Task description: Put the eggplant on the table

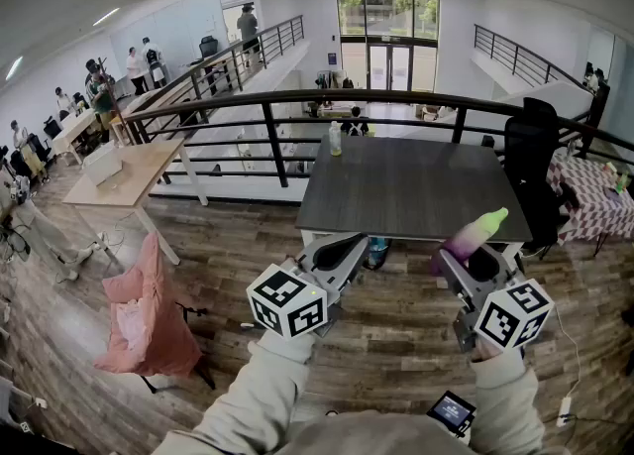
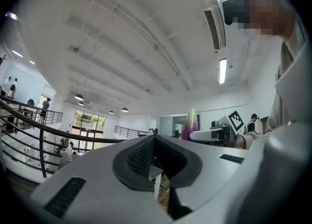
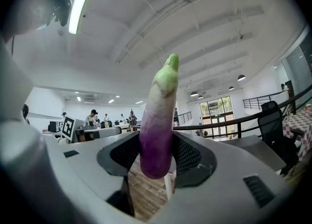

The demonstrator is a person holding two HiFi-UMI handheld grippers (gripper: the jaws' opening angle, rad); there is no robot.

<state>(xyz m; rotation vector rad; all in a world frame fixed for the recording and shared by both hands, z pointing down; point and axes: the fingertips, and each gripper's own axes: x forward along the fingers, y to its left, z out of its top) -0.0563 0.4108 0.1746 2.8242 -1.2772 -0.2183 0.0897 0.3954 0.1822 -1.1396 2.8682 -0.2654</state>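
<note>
Left gripper [image 1: 339, 253]: jaws closed together, nothing between them. Right gripper [image 1: 477, 263]: jaws clamp the eggplant [image 3: 158, 125] near its purple end, with the green tip high above them. The worktop [image 1: 396, 185] lies ahead of both jaws. Risk: the top-heavy eggplant pivots or slips, or an early release drops it on the floor [image 1: 396, 319].

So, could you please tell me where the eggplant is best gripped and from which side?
Its thick purple lower half, side-on, as the right gripper holds it: the eggplant stands upright, and its green top tapers, probably too slim for a firm hold.
</note>
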